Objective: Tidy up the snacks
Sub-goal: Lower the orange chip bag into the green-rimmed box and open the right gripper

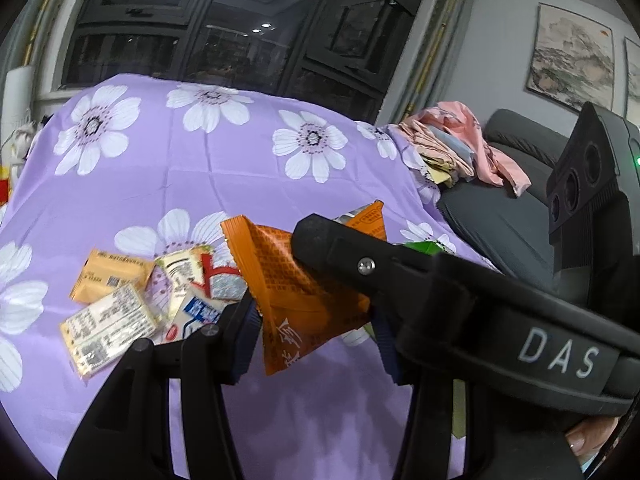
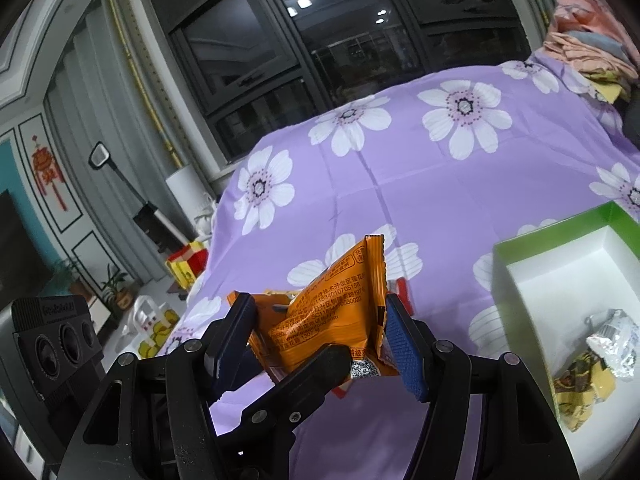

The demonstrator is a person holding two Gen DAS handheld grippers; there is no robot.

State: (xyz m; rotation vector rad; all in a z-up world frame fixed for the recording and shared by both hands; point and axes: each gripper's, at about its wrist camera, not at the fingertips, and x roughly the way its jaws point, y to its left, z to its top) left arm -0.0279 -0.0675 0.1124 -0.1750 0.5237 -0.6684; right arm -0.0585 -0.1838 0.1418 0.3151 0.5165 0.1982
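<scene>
- Behind the table: dark night windows (image 1: 240, 32), grey curtains, one landscape painting (image 1: 572, 56) on the wall, one grey sofa (image 1: 500, 208).
- Spread over the table, a purple cloth with white flowers (image 2: 400, 184); one heap of pink fabric (image 1: 460, 140) at its far corner.
- One green box, white inside (image 2: 560, 264), with two wrappers in it.
- About four loose snack packets (image 1: 120, 300) on the cloth.
- One orange snack packet (image 2: 332, 312), lifted above the cloth, pinched between both grippers: right gripper (image 2: 320, 336) partly closed on it, left gripper (image 1: 312, 316) likewise clamping it.

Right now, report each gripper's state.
Left gripper: shut on the crinkled orange foil snack packet.
Right gripper: shut on the same packet.
</scene>
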